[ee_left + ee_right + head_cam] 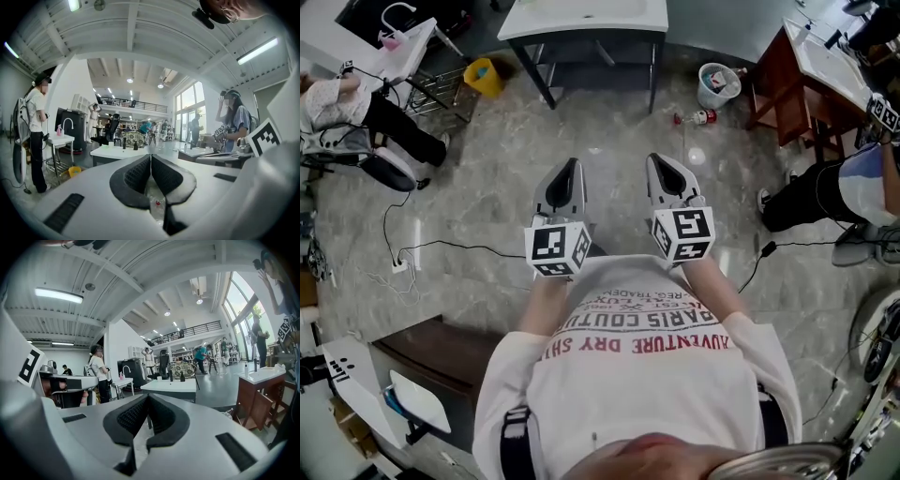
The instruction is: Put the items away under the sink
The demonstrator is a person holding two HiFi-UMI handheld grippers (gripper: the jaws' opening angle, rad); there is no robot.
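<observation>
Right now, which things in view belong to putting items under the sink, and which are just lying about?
Job: sink; bottle on the floor, probably; left gripper and right gripper, both shut and empty.
Lying about: yellow bucket; white bin; cable; brown cabinet.

Grey marbled floor point(487, 206) throughout.

Far left: yellow bucket point(484, 75) beside a wire rack point(441, 89). A person point(356, 112) in a white top and dark trousers is close by it.

Far right: white pail point(717, 84) with litter inside. A brown wooden cabinet point(769, 89) with a white top stands just right of it.

Right edge: second person point(834, 192), pale blue top, dark trousers.

Left: black cable point(450, 246) trails across the floor to a white power strip point(398, 266).

Near left: dark brown cabinet point(431, 361).

Overhead: white beamed ceiling point(131, 33) with strip lights. Tall windows point(187, 112) at the far end.
</observation>
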